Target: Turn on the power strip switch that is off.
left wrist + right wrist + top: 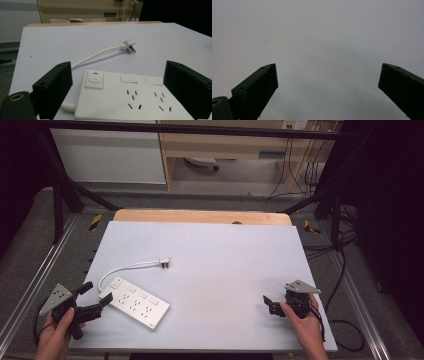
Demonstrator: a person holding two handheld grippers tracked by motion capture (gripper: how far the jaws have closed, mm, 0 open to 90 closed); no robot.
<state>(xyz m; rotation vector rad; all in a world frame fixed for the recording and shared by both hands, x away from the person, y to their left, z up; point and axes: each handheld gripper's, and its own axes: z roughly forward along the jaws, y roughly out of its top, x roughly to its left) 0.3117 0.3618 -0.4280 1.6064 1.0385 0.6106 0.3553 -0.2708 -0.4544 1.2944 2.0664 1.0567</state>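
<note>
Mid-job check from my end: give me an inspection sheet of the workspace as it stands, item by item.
Surface: pale table top, with a wooden edge at its far side.
Job's things: white power strip lies flat near the left front, sockets up; its plug lies unplugged on the top.
Clutter: nothing seen.
Grippers: left tongs open, right at the strip's switch end, contact not clear; right tongs open over bare top, holding nothing.
Cables: the strip's white cord curves from its switch end to the plug; black leads trail on the floor at right.
Surroundings: black frame round the table, a wooden cabinet behind.
</note>
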